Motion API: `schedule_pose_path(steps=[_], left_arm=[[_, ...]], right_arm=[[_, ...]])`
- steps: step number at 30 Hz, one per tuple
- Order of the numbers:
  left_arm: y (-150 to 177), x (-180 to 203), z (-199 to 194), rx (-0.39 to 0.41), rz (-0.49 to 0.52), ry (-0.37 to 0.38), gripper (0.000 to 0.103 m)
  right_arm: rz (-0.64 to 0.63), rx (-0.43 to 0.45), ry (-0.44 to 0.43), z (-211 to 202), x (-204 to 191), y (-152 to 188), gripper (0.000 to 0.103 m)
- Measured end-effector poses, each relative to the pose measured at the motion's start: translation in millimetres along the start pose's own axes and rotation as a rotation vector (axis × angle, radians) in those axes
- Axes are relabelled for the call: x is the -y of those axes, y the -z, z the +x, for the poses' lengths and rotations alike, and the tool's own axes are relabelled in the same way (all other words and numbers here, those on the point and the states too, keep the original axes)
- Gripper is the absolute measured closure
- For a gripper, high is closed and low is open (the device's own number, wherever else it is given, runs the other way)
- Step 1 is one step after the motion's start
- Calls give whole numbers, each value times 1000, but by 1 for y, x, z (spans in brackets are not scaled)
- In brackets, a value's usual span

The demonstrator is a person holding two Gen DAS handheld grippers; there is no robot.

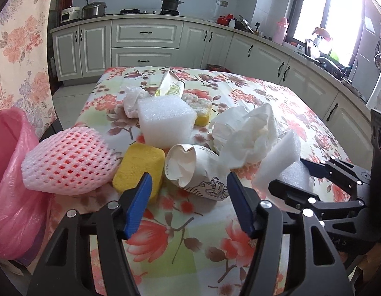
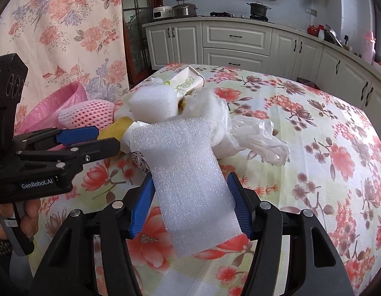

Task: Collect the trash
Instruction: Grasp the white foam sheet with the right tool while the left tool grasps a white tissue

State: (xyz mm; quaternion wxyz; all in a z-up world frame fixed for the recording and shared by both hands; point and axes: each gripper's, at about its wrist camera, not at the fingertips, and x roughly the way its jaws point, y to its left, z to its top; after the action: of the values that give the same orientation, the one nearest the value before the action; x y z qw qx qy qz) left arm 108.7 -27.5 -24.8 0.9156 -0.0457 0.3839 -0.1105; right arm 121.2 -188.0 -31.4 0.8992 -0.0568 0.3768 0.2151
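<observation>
The right tongs (image 2: 190, 204) clamp a white foam sheet (image 2: 188, 185), lifted for binning; the left tongs (image 1: 189, 198) gape empty before a crumpled paper cup (image 1: 190, 170) amid trash on the floral counter (image 1: 165, 241), near the pink-lined bin (image 1: 10, 162) at left.

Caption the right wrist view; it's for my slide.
Right tongs clamp a white foam strip above the floral tablecloth.

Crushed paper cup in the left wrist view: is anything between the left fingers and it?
Nothing visible blocks it. The left gripper is open, and the crushed paper cup lies directly ahead between its fingers. The yellow sponge sits close beside the cup, next to one finger, so it might get nudged.
</observation>
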Motion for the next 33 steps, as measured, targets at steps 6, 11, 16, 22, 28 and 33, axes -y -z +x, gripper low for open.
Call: schedule_pose_path(steps=[6, 11, 16, 22, 28, 33], left_arm=[[1, 13, 18, -29, 41, -18, 42], [1, 16, 22, -32, 42, -19, 42], [-1, 23, 12, -8, 60, -17, 42], [-9, 37, 8, 16, 77, 33, 42], [-14, 50, 25, -6, 85, 80, 48], [-14, 53, 40, -37, 102, 95, 57]], right_arm=[[27, 9, 15, -3, 15, -2, 46], [40, 11, 20, -4, 21, -1, 46], [49, 18, 30, -7, 26, 0, 46], [54, 28, 49, -13, 32, 0, 46], [73, 45, 74, -20, 43, 0, 46], [93, 53, 86, -25, 54, 1, 46]])
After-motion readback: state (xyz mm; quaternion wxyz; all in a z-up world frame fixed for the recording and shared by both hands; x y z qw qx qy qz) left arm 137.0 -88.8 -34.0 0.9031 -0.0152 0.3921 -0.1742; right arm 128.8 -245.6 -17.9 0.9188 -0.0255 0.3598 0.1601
